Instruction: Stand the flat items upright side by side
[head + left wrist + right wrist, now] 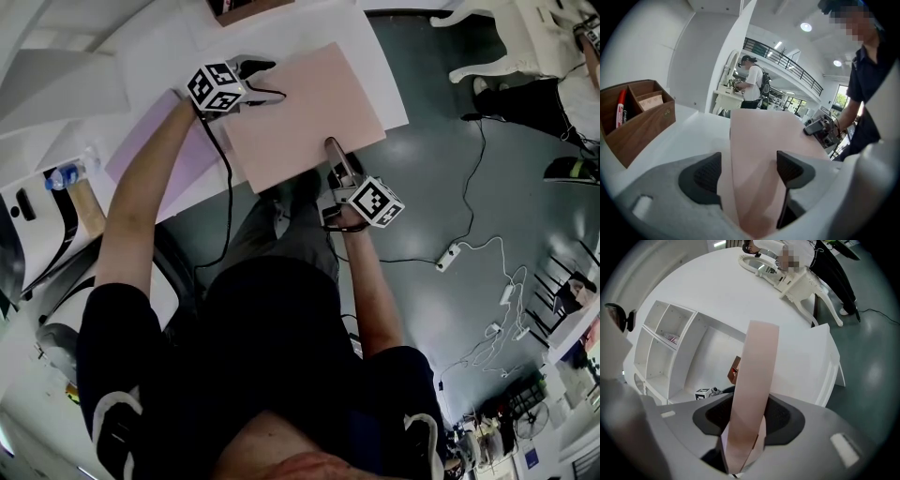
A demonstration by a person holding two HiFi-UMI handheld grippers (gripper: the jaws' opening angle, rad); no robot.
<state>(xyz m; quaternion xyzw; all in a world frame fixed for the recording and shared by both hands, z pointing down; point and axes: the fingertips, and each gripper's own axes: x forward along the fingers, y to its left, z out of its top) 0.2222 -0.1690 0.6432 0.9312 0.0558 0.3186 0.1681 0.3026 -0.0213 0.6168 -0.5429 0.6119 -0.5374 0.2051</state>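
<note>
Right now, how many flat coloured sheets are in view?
2. The peach sheet is gripped at opposite edges by the left gripper and right gripper; the lavender sheet lies flat on the table. Others may be hidden.

Head view steeply downward, gripper views close along jaws, sharing pink sheet [300, 112]

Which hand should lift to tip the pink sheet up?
Right, probably. The right hand-held gripper grips the sheet's near edge at the table's rim, with open room to swing up. The left hand-held gripper holds the far edge over the table, a likely pivot.
</note>
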